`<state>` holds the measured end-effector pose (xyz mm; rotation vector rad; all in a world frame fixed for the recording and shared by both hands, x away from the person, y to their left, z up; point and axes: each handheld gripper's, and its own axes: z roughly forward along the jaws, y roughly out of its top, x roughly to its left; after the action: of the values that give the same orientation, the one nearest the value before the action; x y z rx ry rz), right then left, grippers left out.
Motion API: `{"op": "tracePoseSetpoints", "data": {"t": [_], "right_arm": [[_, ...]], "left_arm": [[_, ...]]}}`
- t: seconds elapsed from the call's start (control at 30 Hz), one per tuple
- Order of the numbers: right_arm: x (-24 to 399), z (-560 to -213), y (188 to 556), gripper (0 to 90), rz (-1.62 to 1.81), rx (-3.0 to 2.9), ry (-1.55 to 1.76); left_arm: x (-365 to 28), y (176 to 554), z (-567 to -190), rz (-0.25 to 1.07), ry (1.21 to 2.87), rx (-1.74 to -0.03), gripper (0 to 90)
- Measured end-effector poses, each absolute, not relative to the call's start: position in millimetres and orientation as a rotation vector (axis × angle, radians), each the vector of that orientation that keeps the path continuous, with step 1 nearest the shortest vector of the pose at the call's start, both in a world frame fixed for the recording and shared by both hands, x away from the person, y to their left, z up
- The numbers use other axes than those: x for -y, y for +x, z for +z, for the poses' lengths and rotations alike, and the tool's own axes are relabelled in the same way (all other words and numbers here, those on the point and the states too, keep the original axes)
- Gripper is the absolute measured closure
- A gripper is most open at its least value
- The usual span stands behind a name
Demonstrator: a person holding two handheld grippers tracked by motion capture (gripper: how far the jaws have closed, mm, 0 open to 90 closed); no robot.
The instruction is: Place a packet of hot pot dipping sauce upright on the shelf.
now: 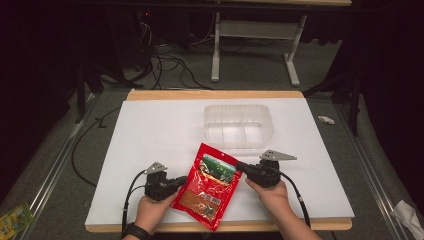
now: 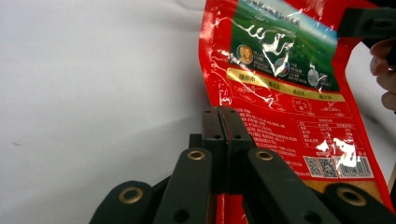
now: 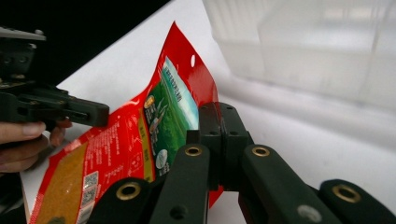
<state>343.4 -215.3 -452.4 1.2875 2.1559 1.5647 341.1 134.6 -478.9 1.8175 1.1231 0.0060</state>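
Note:
A red snack packet (image 1: 210, 185) with a green picture panel is held up off the white tabletop (image 1: 150, 135), near the front edge, between my two grippers. My left gripper (image 1: 184, 181) is shut on the packet's left edge; in the left gripper view its jaws (image 2: 226, 116) pinch the red foil (image 2: 289, 93). From the other side, my right gripper (image 1: 239, 166) is shut on the right edge near the top. The right gripper view shows those jaws (image 3: 219, 112) clamped on the packet (image 3: 140, 140), with the left gripper (image 3: 100, 114) across from them.
A clear plastic container (image 1: 239, 125) with compartments stands on the table just beyond the packet, close ahead in the right gripper view (image 3: 303, 42). A green packet (image 1: 15, 220) lies on the floor at the left. Cables and a white table frame (image 1: 255, 30) are behind.

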Motion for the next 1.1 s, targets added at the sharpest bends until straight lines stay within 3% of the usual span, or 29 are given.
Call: {"op": "tracePoseSetpoints", "data": {"t": [0.07,0.1,0.17,0.3,0.47,0.9,1.1], "right_arm": [[213.9,-444.1,338.7,90.0,1.582,-2.132,1.215],[212.2,-437.7,334.8,90.0,1.581,-2.116,1.159],[211.4,-435.0,333.1,90.0,1.582,-2.108,1.131],[205.1,-418.5,321.7,90.0,1.595,-2.059,1.000],[202.1,-410.5,317.3,90.0,1.616,-2.043,0.938],[209.9,-387.9,312.6,90.0,1.668,-1.945,0.879],[209.4,-386.3,309.9,90.0,1.677,-1.935,0.865]], "left_arm": [[-135.5,341.9,-477.5,0.000,1.793,-1.105,74.0],[-135.7,342.7,-475.5,0.003,1.787,-1.083,64.5],[-135.7,343.9,-472.5,0.009,1.775,-1.065,55.7],[-132.7,347.6,-465.6,0.002,1.757,-0.972,47.6],[-125.7,349.7,-461.0,-0.015,1.749,-0.924,44.6],[-115.6,354.3,-447.8,0.020,1.642,-0.884,55.8],[-112.6,351.8,-448.3,0.064,1.670,-0.894,75.8]]}}
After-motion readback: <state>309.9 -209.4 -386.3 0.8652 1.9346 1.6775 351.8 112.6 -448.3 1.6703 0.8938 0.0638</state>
